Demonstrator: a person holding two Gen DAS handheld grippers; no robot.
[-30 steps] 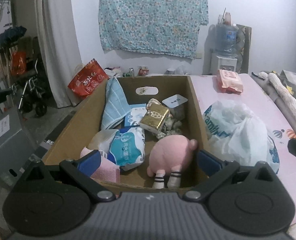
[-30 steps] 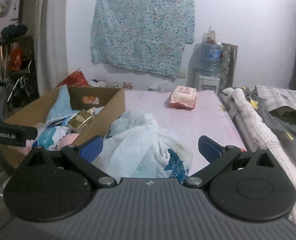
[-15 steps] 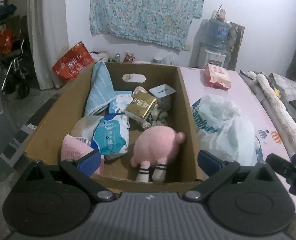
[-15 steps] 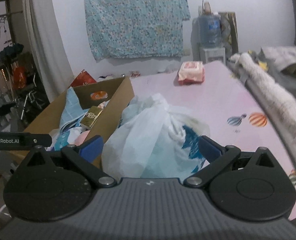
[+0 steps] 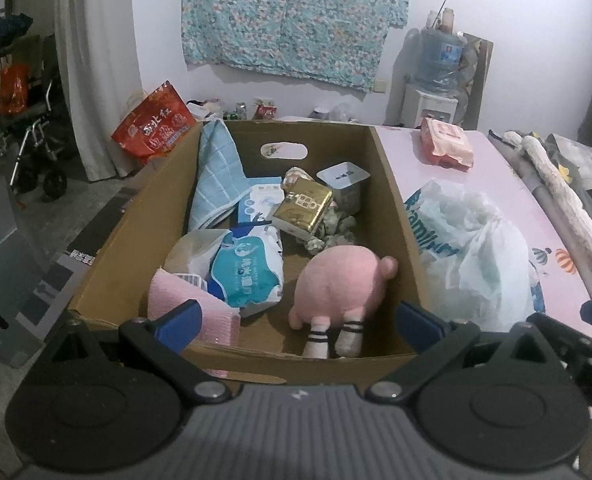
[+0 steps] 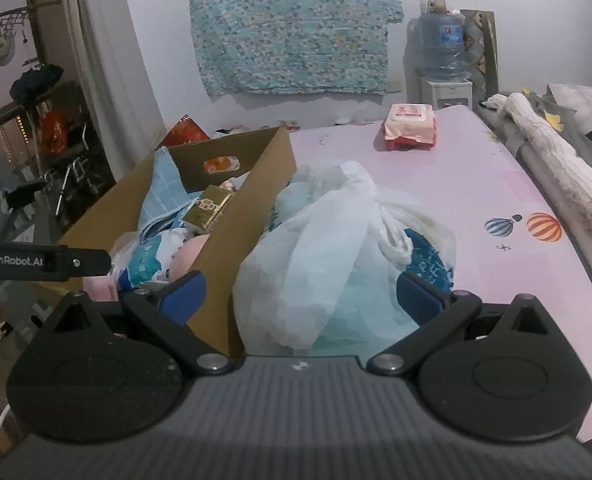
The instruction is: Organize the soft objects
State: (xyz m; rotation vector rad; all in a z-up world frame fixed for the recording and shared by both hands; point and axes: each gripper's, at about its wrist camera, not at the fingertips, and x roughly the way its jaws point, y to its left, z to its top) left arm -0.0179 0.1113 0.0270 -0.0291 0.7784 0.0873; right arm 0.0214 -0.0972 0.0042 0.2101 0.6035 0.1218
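A cardboard box (image 5: 400, 216) holds a pink plush toy (image 5: 342, 284), a blue wipes pack (image 5: 247, 276), a pink cloth (image 5: 175, 300), a blue checked cloth (image 5: 215, 176), a gold packet (image 5: 306, 204) and a white cup (image 5: 344, 178). My left gripper (image 5: 296, 320) is open and empty above the box's near edge. A white plastic bag (image 6: 328, 256) lies on the pink mat (image 6: 476, 184) right of the box (image 6: 247, 220). My right gripper (image 6: 300, 296) is open, its blue fingertips on either side of the bag's near part.
A red wipes pack (image 6: 410, 126) lies far back on the mat. Rolled bedding (image 6: 556, 160) runs along the right edge. A water dispenser (image 5: 436, 84) stands at the wall. A red bag (image 5: 153, 126) and a wheelchair (image 5: 35, 152) stand left of the box.
My left gripper drew back and rose a little over the box. My right gripper moved forward and down toward the white bag, which now sits between its fingers.
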